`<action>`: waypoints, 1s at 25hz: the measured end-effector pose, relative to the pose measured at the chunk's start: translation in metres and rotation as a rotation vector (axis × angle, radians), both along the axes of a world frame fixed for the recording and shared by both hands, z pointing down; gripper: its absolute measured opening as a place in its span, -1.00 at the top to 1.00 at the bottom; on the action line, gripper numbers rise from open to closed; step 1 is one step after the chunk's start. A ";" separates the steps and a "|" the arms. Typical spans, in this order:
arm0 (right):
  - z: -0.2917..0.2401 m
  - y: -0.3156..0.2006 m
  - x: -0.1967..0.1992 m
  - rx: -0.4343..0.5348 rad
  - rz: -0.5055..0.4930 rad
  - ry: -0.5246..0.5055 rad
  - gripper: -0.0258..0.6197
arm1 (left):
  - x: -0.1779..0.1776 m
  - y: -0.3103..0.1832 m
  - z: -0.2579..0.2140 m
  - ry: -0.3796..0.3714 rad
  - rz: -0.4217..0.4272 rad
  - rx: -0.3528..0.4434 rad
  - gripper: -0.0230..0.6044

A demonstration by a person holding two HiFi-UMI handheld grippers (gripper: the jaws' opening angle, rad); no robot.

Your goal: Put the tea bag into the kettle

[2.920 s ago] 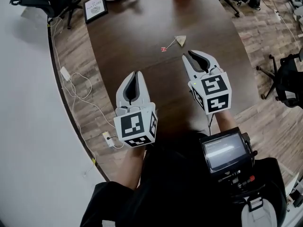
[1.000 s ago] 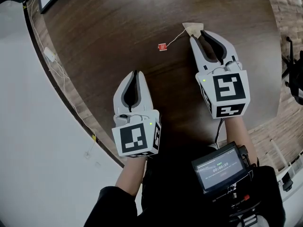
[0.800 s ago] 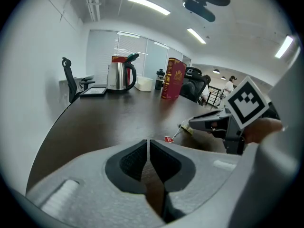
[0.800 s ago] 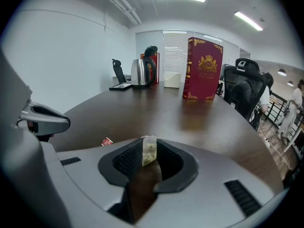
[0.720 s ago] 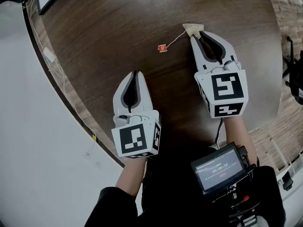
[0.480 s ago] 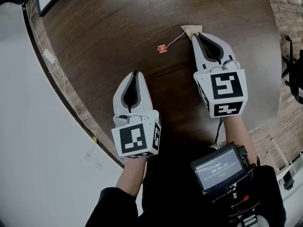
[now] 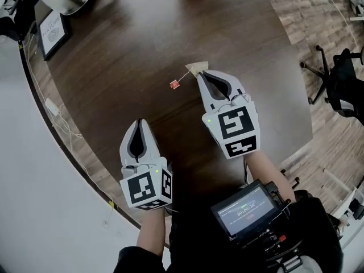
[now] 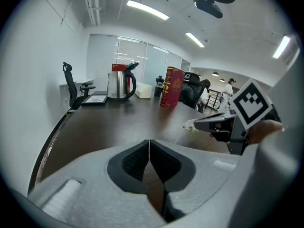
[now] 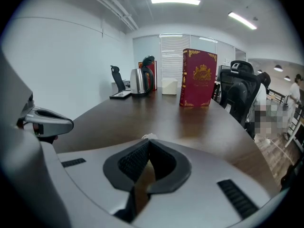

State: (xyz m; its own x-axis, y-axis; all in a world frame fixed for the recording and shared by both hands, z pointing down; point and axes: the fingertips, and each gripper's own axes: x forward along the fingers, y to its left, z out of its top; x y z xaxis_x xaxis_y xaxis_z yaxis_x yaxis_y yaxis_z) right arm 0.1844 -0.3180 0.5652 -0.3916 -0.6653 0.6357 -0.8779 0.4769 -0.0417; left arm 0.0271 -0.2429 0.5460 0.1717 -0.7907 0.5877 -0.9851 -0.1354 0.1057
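Right gripper, jaws pressed together on the tea bag, whose pale corner protrudes just beyond the tips in both the head view and the right gripper view. The left gripper view shows the bag pinched at the tip of the right gripper, apparently just clear of the table, with its string running down toward the surface. The string ends in a small red tag, which appears to lie on the wood just left of the bag. Left gripper, nearer the person and well apart from the bag, jaws closed with nothing between them. Kettle, steel, upright at the far end of the table beside a framed card; a red book stands to its right. Whether the kettle lid is open cannot be told from these views. Stage of task, as judged: the grasp is made, so the pick-up is done or nearly so. Remaining are the carry across the full length of the table, opening the kettle if needed, and the release of the bag inside, with the trailing string and tag to be kept from snagging.
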 end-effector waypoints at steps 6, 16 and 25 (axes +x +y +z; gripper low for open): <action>-0.041 0.021 0.004 0.035 -0.001 -0.030 0.90 | 0.006 0.016 -0.036 -0.001 0.003 0.039 0.91; -0.111 0.068 0.005 0.144 -0.009 -0.030 0.90 | 0.011 0.058 -0.095 -0.004 0.024 0.138 0.91; -0.162 0.135 -0.014 0.217 -0.007 -0.042 0.90 | 0.003 0.112 -0.144 -0.001 0.068 0.227 0.91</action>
State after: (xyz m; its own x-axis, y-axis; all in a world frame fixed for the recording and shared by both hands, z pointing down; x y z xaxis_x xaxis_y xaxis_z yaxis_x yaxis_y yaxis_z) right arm 0.1703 -0.1829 0.4028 -0.4196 -0.7818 0.4612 -0.8744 0.4845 0.0258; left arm 0.0305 -0.1312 0.4021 0.2284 -0.8893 0.3962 -0.9731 -0.2214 0.0640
